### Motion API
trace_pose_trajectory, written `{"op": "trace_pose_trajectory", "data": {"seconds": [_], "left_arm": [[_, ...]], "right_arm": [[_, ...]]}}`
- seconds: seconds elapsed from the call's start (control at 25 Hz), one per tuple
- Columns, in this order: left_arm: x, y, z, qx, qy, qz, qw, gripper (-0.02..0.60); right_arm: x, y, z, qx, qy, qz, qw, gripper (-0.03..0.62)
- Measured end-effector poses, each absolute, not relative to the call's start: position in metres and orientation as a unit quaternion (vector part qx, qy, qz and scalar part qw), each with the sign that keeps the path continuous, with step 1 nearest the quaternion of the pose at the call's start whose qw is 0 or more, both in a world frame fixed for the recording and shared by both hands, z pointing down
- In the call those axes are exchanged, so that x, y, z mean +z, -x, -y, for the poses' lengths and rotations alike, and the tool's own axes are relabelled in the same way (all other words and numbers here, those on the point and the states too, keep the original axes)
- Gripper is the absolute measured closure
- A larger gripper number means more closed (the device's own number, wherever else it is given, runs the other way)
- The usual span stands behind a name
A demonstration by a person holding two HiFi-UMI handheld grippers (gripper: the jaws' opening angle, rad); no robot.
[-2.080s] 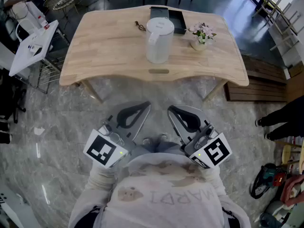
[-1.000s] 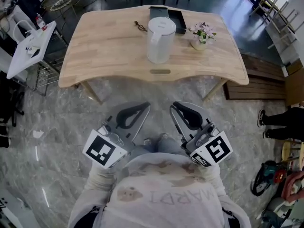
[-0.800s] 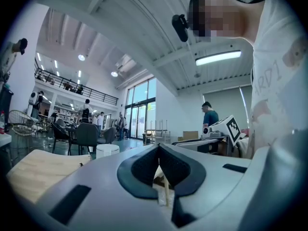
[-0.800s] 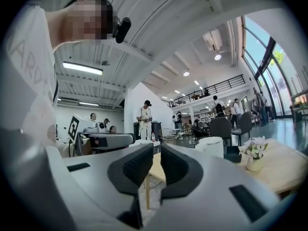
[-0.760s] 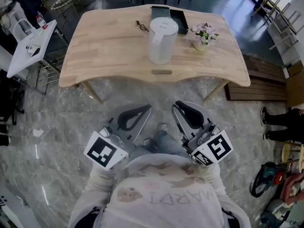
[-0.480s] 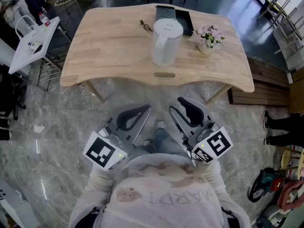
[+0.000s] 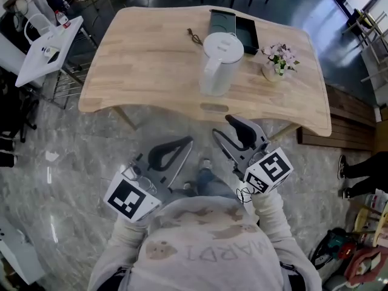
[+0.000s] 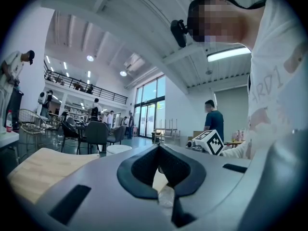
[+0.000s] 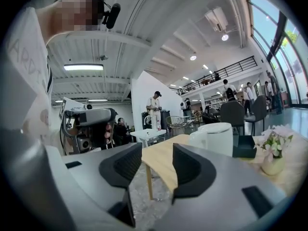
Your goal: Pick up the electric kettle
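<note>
Your right gripper (image 7: 222, 128) had just been opening its jaws, nothing between them. Left gripper (image 7: 185, 142) was closed, empty. The kettle (image 7: 219, 64) stood upright on the table (image 7: 139, 53), untouched, well ahead of both.

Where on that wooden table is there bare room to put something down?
The left side of the table is bare, from its left edge nearly to the white kettle. Crowded: the far right, where kettle, black tray and flower pot cluster.
</note>
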State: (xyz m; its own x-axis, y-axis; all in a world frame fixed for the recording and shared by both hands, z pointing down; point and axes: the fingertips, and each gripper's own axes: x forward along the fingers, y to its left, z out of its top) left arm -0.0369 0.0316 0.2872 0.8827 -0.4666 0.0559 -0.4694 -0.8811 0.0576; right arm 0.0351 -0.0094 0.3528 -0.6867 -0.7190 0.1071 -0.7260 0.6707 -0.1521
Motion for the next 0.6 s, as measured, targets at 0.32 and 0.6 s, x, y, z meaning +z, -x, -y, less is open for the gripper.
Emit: {"op": "trace_pose_trajectory", "data": {"seconds": [0.32,0.6], "left_arm": [[0.29,0.038,-0.004,0.028,-0.964,0.262,0.038,0.569],[0.29,0.041,0.011,0.035,-0.96,0.276,0.041,0.569]], "right_arm": [[0.387,-0.04,0.067,0.127,-0.382,0.915,0.034,0.395],[0.417,-0.038,0.106,0.15,-0.377,0.912,0.056,0.384]]}}
